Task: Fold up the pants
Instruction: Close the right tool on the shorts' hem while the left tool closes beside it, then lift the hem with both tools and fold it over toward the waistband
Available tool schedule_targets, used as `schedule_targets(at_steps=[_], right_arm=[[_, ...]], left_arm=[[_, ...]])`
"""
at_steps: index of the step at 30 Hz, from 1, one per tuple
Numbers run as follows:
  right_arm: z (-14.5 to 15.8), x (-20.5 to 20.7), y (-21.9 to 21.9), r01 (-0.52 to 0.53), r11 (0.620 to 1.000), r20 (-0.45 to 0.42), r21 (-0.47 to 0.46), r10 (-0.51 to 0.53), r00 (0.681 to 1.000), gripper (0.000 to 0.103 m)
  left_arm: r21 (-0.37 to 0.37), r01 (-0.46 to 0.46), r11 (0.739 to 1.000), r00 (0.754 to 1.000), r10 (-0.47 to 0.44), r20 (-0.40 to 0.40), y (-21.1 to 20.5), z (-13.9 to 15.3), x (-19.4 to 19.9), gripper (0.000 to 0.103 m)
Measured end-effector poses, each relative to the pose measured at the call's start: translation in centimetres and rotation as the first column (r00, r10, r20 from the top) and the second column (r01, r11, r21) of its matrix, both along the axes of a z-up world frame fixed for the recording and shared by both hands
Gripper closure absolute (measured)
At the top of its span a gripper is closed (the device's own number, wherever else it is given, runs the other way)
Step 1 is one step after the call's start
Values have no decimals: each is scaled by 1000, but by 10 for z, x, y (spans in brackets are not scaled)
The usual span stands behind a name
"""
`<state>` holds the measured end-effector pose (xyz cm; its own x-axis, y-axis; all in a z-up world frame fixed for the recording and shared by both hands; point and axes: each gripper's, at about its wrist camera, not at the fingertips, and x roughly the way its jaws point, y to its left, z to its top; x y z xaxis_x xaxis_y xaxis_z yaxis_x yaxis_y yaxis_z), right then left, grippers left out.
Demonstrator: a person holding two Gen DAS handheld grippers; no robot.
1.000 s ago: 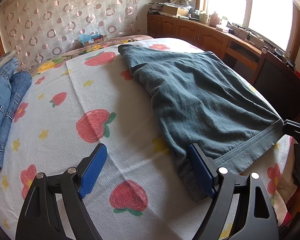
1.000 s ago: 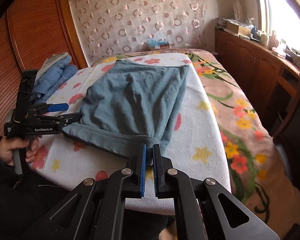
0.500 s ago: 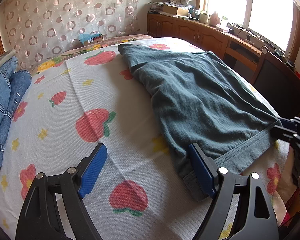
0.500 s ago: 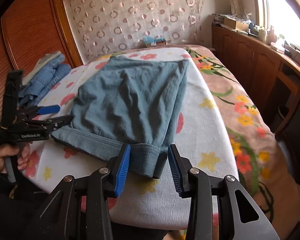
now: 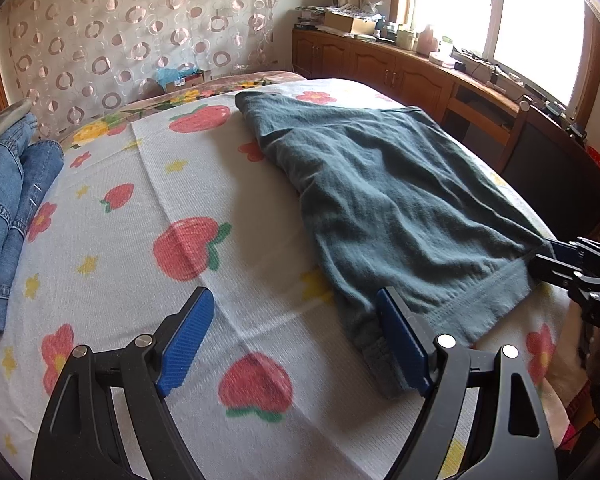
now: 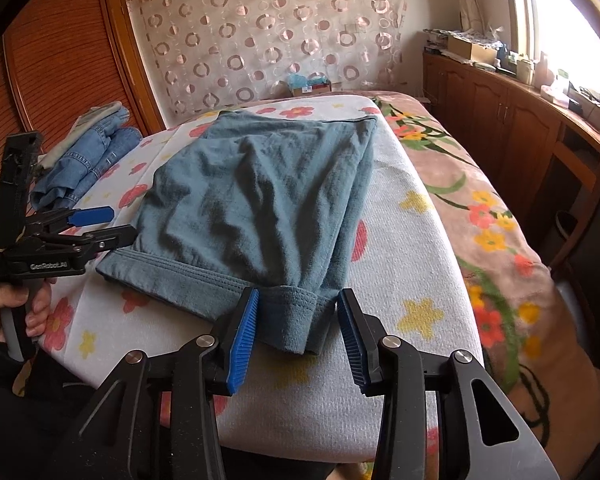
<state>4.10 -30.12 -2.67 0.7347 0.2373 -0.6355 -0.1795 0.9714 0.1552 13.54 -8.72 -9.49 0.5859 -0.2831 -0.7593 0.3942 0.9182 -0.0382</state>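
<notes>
The teal pants [image 5: 384, 204] lie folded flat on the fruit-print bedsheet [image 5: 140, 240], with the hem edge nearest me. My left gripper [image 5: 296, 336] is open at the near left corner of the hem, its right pad touching the cloth. In the right wrist view the pants [image 6: 260, 200] show too. My right gripper [image 6: 298, 332] is open, its pads on either side of the near right hem corner. The left gripper [image 6: 104, 226] shows there, held in a hand at the hem's left end. The right gripper [image 5: 548, 256] shows at the right edge of the left wrist view.
Folded blue jeans [image 6: 88, 156] are stacked at the bed's far left, also seen in the left wrist view [image 5: 8, 184]. A floral blanket [image 6: 480, 200] covers the bed's right side. Wooden cabinets [image 6: 520, 116] and a dark chair [image 5: 560, 176] stand to the right.
My right gripper was shut on the right hem corner; it has opened and let the cloth go. The pants have settled flat. My left gripper stays open in place.
</notes>
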Motion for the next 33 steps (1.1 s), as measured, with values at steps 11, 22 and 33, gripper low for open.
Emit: schedule_targets(at_steps=[11, 22, 33], right_arm=[[-1, -1, 0, -1, 1000, 6, 3, 1, 1000, 61], [-3, -4, 1, -17, 1000, 28, 3, 17, 999, 61], [2, -1, -2, -58, 996, 30, 64, 56, 998, 91]], left_arm=[[-68, 95, 993, 995, -97, -35, -7, 1, -27, 41], [-108, 138, 984, 989, -142, -27, -16, 3, -34, 67], [-110, 149, 983, 989, -147, 28, -18, 18, -42, 87]])
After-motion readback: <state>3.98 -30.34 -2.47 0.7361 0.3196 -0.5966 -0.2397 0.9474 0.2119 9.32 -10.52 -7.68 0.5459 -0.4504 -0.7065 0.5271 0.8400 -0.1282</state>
